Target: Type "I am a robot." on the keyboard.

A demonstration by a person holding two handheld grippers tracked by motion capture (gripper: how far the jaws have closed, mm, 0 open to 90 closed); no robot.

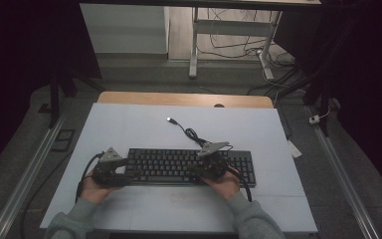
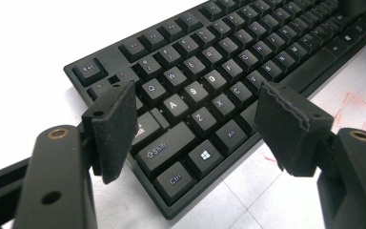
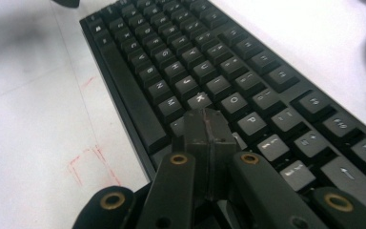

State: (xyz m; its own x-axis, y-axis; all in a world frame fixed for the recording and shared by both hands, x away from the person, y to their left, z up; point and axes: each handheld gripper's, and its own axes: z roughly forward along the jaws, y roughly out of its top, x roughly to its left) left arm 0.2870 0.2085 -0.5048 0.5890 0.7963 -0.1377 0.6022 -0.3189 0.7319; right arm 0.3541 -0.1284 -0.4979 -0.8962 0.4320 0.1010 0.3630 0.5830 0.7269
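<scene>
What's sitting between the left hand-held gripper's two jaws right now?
In the left gripper view, the keyboard's near-left corner, Shift, Ctrl and Windows keys, lies between the open left hand-held gripper jaws; the pads don't touch it.

High view: fixed overhead, looking forward and down on the whole counter [image 1: 129, 124], far off. Left gripper view: low and close, facing the keyboard [image 2: 209, 81] at its Ctrl corner. Right gripper view: close above the right-hand letter keys. All three share the keyboard.
</scene>
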